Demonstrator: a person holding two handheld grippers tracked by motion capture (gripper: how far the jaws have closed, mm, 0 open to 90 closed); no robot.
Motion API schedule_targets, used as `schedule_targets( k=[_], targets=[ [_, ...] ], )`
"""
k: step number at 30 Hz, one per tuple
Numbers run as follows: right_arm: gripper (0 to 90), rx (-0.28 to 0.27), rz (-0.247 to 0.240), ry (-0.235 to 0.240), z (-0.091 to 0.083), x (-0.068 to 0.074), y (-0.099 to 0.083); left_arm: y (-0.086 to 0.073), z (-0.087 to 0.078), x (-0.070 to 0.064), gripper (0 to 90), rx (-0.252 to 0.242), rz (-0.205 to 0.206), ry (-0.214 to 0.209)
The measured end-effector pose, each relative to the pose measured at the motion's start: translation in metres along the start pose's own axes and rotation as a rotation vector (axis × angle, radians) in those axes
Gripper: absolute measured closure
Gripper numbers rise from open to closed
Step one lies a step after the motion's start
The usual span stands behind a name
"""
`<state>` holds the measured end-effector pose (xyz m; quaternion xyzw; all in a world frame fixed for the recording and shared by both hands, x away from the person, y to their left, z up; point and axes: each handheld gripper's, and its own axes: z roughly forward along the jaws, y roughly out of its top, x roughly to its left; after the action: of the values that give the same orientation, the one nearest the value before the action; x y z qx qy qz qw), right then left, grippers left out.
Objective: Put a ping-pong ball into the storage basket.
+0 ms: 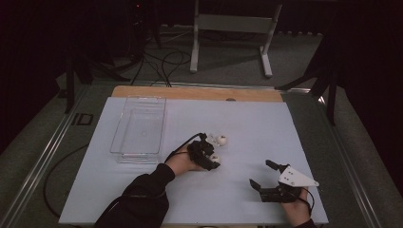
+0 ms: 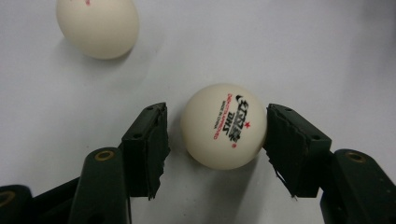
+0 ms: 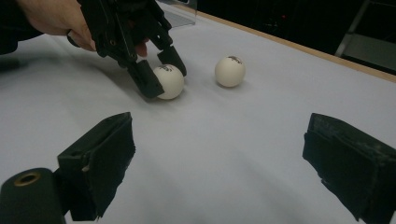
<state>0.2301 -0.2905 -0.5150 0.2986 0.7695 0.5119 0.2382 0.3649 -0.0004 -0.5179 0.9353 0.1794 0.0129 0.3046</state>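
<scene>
A white table-tennis ball [image 2: 223,126] with red and black print lies on the white table top between the jaws of my left gripper [image 2: 215,133]. The right-hand pad touches it and the left-hand pad stands a small gap off. From the right gripper view, the same ball [image 3: 169,81] sits between the left gripper's [image 3: 164,80] jaws, which a hand holds. A second ball [image 3: 229,71] lies free a short way beyond it. In the high view the left gripper [image 1: 211,159] is at mid-table. My right gripper [image 1: 260,172] rests wide open near the front right, holding nothing.
A clear plastic tray [image 1: 117,130] stands at the back left of the white table top [image 1: 266,123]. A wooden strip [image 1: 190,92] runs along the far edge. Beyond the table are a white frame [image 1: 230,28] and cables on the floor.
</scene>
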Motion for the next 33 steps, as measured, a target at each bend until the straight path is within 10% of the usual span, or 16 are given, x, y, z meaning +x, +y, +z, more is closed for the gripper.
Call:
schedule_targets(
  k=[33],
  targets=[
    [8.8,0.005,0.003,0.003,0.001,0.000,0.000,0.008,-0.011,-0.007,52.1,0.039,0.060,-0.060]
  ],
)
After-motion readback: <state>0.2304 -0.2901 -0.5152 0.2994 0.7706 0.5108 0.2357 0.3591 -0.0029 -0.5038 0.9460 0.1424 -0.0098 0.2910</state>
